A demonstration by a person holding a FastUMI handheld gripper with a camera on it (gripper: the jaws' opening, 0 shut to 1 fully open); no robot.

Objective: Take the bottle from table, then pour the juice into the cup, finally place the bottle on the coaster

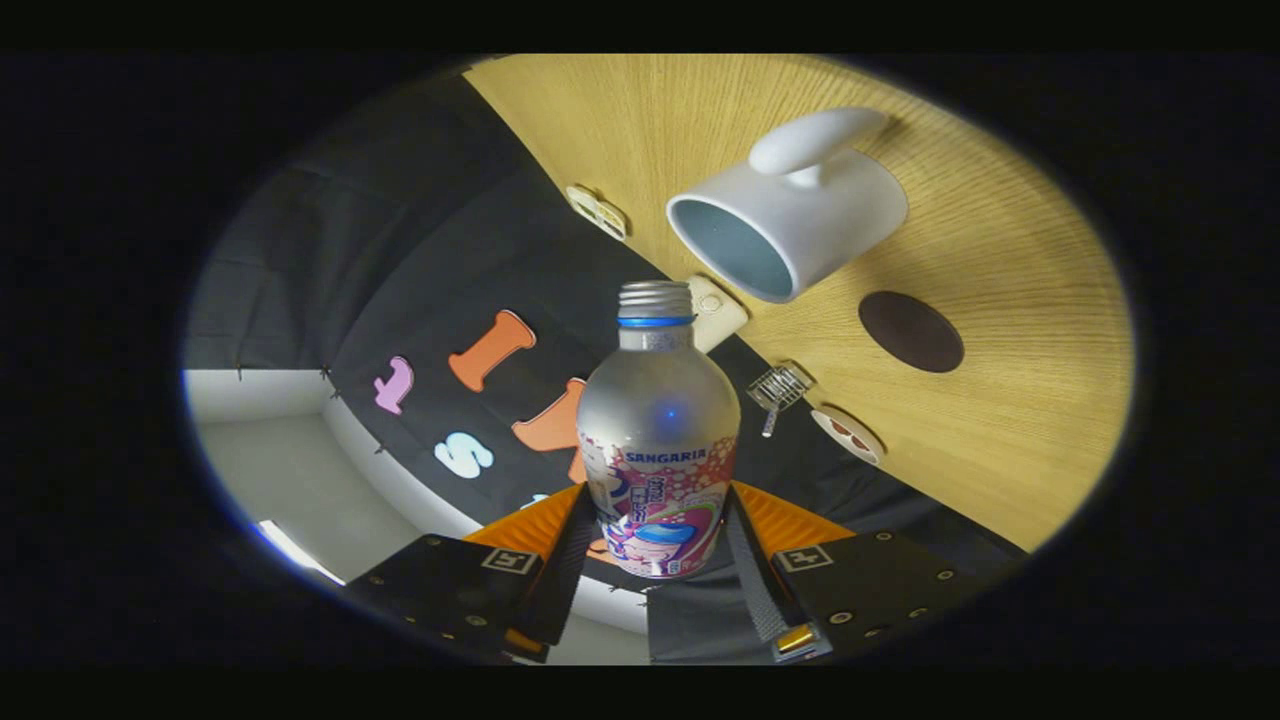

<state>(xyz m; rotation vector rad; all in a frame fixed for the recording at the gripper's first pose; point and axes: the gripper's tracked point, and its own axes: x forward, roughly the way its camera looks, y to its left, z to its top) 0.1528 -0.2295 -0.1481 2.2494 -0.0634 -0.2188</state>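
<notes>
Wooden table (1000, 260) bears cup (790, 225), coaster (910, 331); claw (655, 530) clamps bottle (657, 440)

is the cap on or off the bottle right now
On: the silver screw cap sits on the frosted aluminium bottle, above its blue ring. The claw is shut on the bottle.

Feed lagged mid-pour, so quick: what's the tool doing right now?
Tool: shut on the bottle, both fingers pressing its lower body, the capped neck tilted toward the white cup.
</notes>
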